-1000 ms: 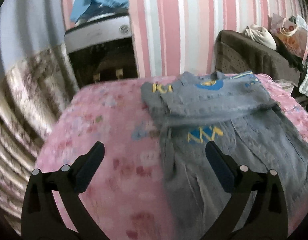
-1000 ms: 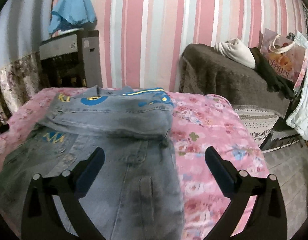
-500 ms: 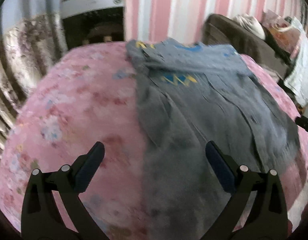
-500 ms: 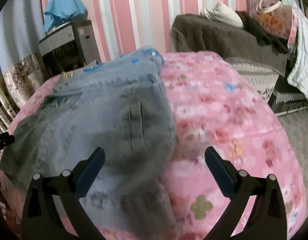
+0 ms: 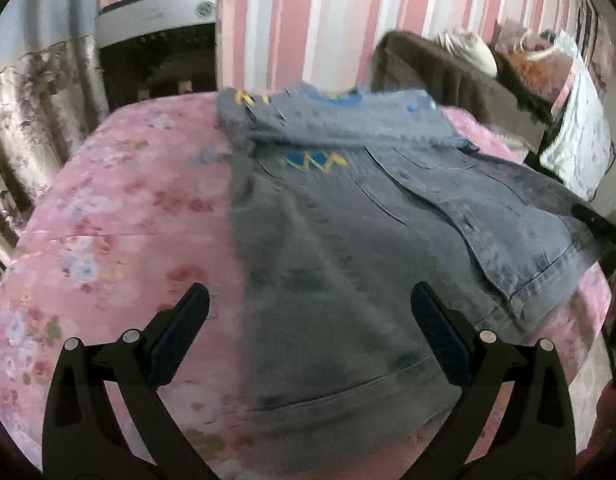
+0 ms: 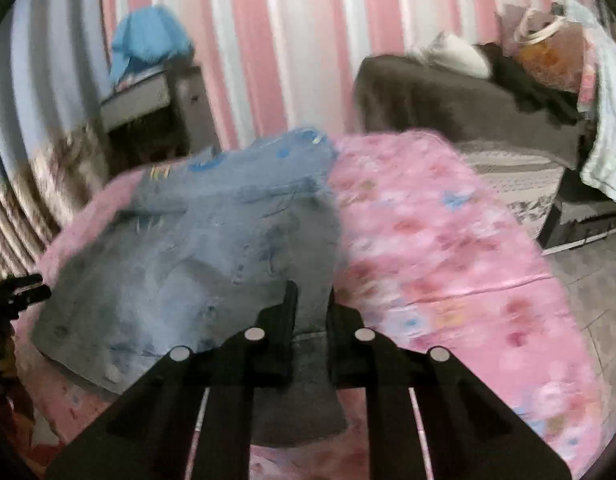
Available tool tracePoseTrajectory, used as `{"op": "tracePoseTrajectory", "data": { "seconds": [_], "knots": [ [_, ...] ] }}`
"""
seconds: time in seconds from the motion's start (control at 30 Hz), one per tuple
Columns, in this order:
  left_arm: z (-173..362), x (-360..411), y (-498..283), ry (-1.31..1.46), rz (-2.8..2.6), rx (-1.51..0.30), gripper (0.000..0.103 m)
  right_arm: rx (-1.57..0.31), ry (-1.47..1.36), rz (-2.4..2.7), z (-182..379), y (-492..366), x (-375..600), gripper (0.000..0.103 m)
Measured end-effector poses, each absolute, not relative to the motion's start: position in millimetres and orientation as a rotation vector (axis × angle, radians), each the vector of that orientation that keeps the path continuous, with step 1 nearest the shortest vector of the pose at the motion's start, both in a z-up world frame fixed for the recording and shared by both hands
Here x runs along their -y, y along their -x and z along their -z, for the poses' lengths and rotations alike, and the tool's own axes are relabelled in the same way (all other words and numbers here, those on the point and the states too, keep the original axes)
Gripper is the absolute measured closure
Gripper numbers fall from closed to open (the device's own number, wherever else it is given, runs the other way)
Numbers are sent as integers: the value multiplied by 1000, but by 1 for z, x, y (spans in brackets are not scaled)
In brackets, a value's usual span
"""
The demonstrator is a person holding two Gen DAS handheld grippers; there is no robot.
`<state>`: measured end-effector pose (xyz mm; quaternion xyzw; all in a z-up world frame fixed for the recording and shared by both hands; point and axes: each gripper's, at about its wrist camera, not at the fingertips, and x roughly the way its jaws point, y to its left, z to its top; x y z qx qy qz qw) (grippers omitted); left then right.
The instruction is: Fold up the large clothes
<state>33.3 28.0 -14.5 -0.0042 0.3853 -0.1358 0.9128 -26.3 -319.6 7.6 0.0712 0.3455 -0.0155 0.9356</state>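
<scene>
Lying on a pink floral bedspread (image 5: 108, 208): one denim jacket (image 5: 347, 248), upper part folded down, blue and yellow patches showing. Left gripper (image 5: 308, 336): jaws spread wide, holding nothing, poised over the jacket's near hem, its left finger above bare bedspread, its right above denim. Right gripper (image 6: 309, 320): jaws narrowed onto the jacket's near right hem corner, cloth pinched between them. Jacket's left edge runs down the bed's middle; bare bedspread lies to either side. Beyond the bed: striped wall (image 5: 327, 20), dark cabinet (image 5: 160, 60), brown-draped furniture (image 6: 447, 96).
</scene>
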Motion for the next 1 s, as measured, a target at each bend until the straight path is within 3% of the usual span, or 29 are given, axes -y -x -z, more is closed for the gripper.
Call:
{"op": "tracePoseTrajectory", "data": {
  "seconds": [0.17, 0.23, 0.27, 0.33, 0.43, 0.53, 0.57, 0.6, 0.7, 0.87, 1.0],
  "knots": [
    [39, -36, -44, 6, 269, -897, 3, -798, -161, 8, 32, 20, 318, 83],
    [56, -32, -47, -16, 262, -939, 3, -774, -207, 16, 32, 23, 329, 59],
    [63, -30, -48, -11, 277, -963, 3, -764, -225, 23, 32, 25, 332, 54],
    [72, -28, -47, 3, 313, -992, 5, -777, -236, 11, 35, 26, 336, 51],
    [72, -14, -39, -68, 336, -963, 16, -814, -250, -25, 44, 27, 336, 51],
    [69, -7, -33, -104, 333, -938, 42, -856, -268, -76, 55, 25, 331, 51],
    [67, -8, -32, -102, 344, -935, 74, -870, -268, -90, 59, 24, 329, 51],
    [62, -11, -31, -73, 369, -939, 85, -874, -257, -94, 61, 25, 325, 51],
    [57, -17, -29, -46, 386, -937, 94, -841, -257, -114, 56, 26, 321, 87],
    [14, -49, -9, 50, 397, -818, 97, -714, -253, -175, 17, 49, 314, 91],
    [5, -72, 0, 110, 428, -824, 95, -686, -258, -210, 2, 54, 311, 91]
  ]
}}
